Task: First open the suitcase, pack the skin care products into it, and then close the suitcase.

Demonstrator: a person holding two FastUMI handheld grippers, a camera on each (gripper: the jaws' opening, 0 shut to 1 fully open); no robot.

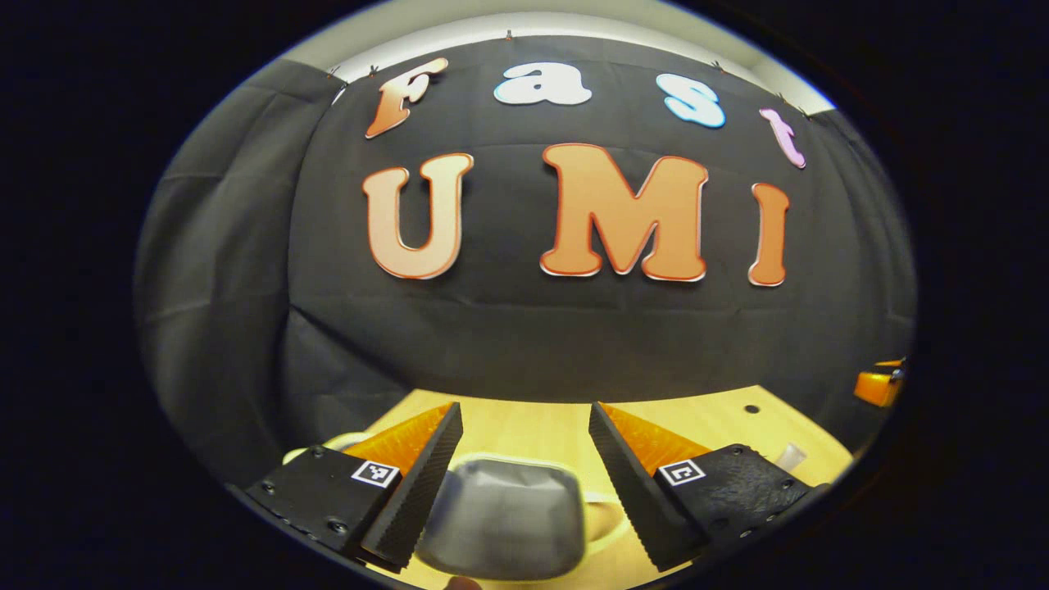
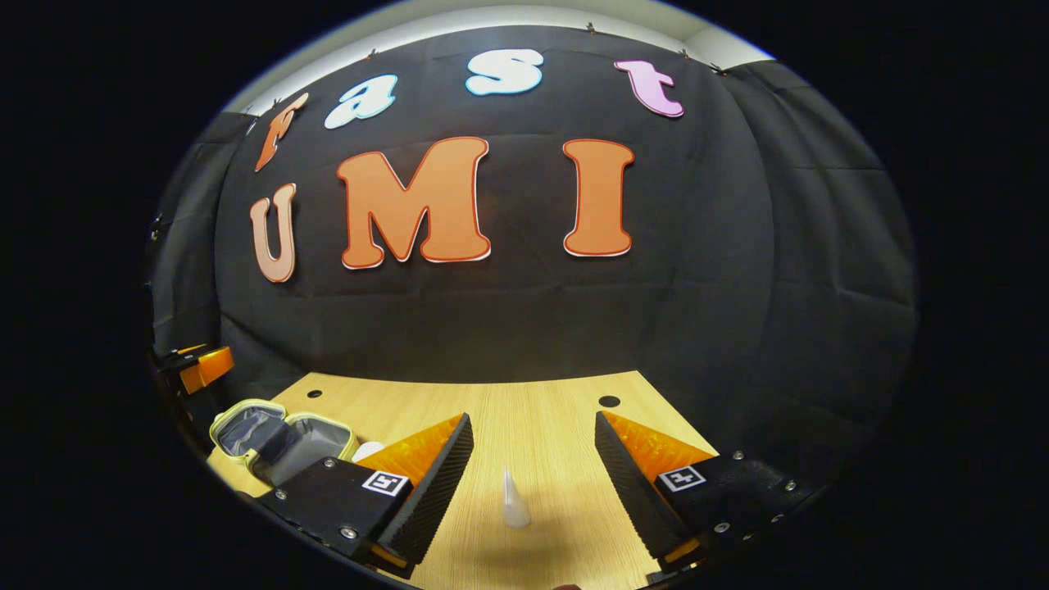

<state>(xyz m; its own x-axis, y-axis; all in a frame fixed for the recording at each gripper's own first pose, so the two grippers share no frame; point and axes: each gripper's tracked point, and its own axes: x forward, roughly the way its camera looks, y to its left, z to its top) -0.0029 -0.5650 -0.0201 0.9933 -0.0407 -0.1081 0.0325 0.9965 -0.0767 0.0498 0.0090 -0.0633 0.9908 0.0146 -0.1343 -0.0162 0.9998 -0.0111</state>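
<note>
My right gripper (image 2: 529, 471), jaws wide and empty, has the small white cone-shaped tube (image 2: 515, 501) upright dead ahead between them; left gripper (image 1: 524, 459), equally open and empty, hovers over the open grey-lined suitcase (image 1: 508, 516).

The suitcase (image 1: 506, 518), lying between the left gripper's fingers, shows a grey lining inside a pale yellow-green rim; in the right gripper view it sits left of the fingers with that same grey inside and yellowish edge. The table (image 2: 541, 410) is light yellow wood with a fine straight grain and small dark holes. A white, cone-shaped skin care tube (image 2: 514, 500) stands between the right gripper's fingers.
</note>
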